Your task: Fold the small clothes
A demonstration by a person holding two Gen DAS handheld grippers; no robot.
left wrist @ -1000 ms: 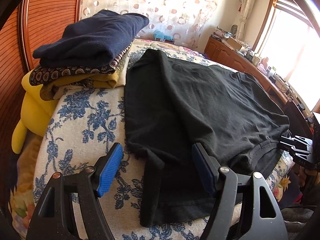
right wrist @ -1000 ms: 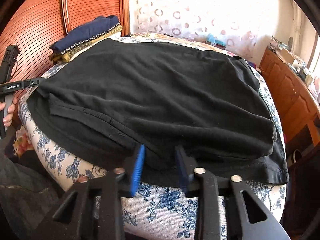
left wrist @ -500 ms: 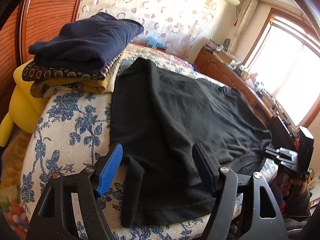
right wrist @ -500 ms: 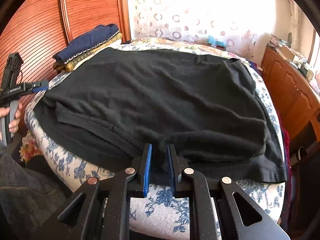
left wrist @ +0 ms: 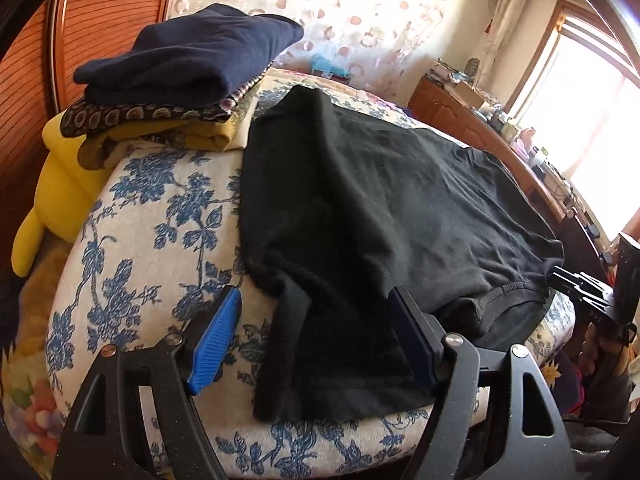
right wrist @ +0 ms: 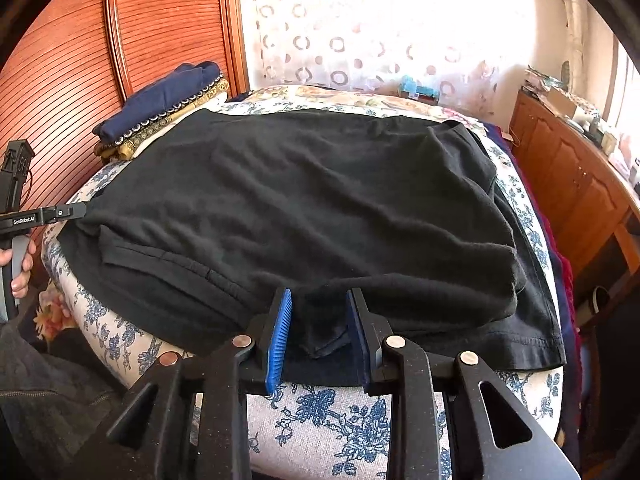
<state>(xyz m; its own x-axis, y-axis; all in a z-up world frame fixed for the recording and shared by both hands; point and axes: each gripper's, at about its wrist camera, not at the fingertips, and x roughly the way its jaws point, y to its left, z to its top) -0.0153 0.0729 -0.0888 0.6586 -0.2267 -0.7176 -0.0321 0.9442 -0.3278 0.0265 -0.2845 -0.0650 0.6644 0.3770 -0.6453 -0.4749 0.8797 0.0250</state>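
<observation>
So the black shirt (right wrist: 304,208) is lying spread out over a cushion (left wrist: 152,216) with a blue flower print, already doubled over so one layer is sitting on top of the other, with the bottom hem sticking out along the near edge on the right-hand side. The left gripper (left wrist: 316,344) is hovering at the near left corner of the shirt with its jaws standing wide and opening a touch more; a flap of the black fabric is lying between them, but the left blue pad is sitting clear of the cloth over the flowery cover, so nothing is being pinched there. The right gripper (right wrist: 320,340) is sitting at the near edge of the shirt further along, jaws fairly narrow and opening up right now, with a little folded bit of black fabric in the gap; the pads are looking like they're just off it, not squeezing. In the right wrist view a hand (right wrist: 20,268) is wrapping around the left gripper's handle over at the far left edge. Behind the shirt, at the back left of the cushion, a stack of folded clothes (left wrist: 172,92) is sitting, navy one on top, a patterned one and a mustard one under it. A yellow plush toy (left wrist: 60,200) is hanging off the left side beside that stack, against the wooden slatted panel (right wrist: 72,64).
</observation>
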